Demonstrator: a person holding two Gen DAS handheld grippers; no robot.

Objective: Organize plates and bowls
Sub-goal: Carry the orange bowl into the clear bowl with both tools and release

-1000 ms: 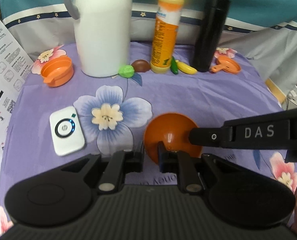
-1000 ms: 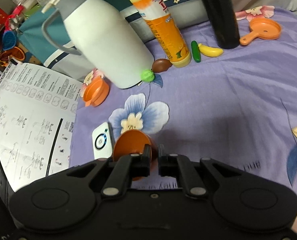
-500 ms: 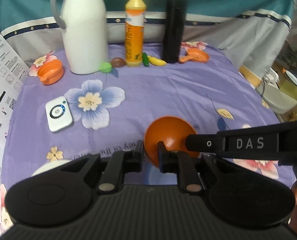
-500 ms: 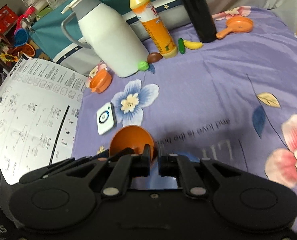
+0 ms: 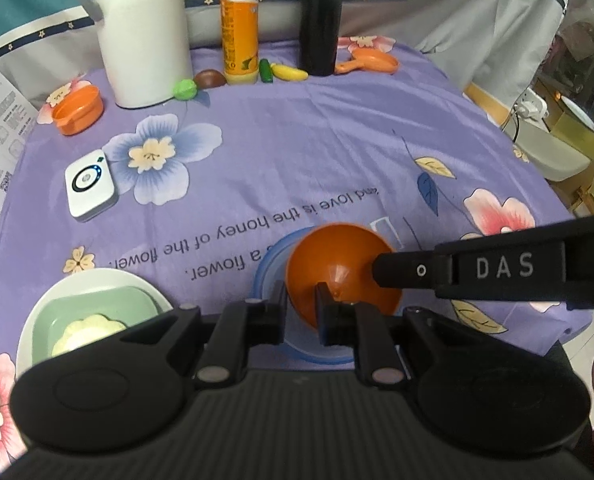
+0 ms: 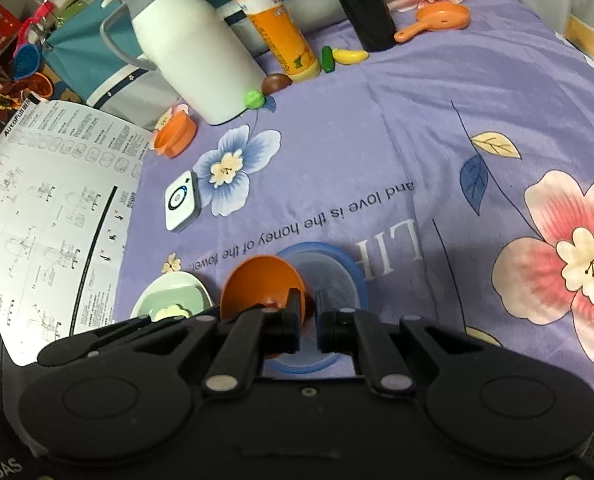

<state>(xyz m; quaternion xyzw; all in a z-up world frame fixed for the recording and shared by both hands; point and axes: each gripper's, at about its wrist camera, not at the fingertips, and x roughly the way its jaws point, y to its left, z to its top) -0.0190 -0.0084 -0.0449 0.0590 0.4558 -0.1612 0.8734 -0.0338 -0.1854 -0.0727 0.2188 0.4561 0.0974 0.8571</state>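
Pinching opposite edges of an orange bowl point(image 5: 339, 266), the left tongs point(image 5: 301, 305) and right tongs point(image 6: 308, 312) hold it together just above a blue-rimmed plate point(image 6: 337, 258) lying on a surface draped in a purple flowered cloth point(image 5: 317, 140); the left pair's jaws are drawn in tight on the near rim, while the right pair, seen from the left wrist as a black arm lettered DAS reaching in from the right, clamps the far side; whether the bowl touches the plate beneath cannot be told; to the left of the plate, at the cloth's near edge, sits a white plate point(image 5: 85, 284) carrying a pale green square dish point(image 5: 97, 308) with a cream flower-shaped piece point(image 5: 85, 330) inside; farther back lie a small white device point(image 5: 91, 188) with a ringed button and an orange cup point(image 5: 79, 109); along the far edge stand a white jug point(image 5: 143, 32) with a grey handle, an orange bottle point(image 5: 239, 24) with a yellow cap and a tall black flask point(image 5: 321, 16), with toy food scattered at their feet, among it a green ball point(image 5: 185, 89), a brown piece point(image 5: 209, 78), a green vegetable point(image 5: 265, 70) and a yellow banana point(image 5: 291, 73); an orange toy pan point(image 5: 371, 61) rests beside the flask; a large printed instruction sheet point(image 6: 45, 200) hangs off the left side of the surface.
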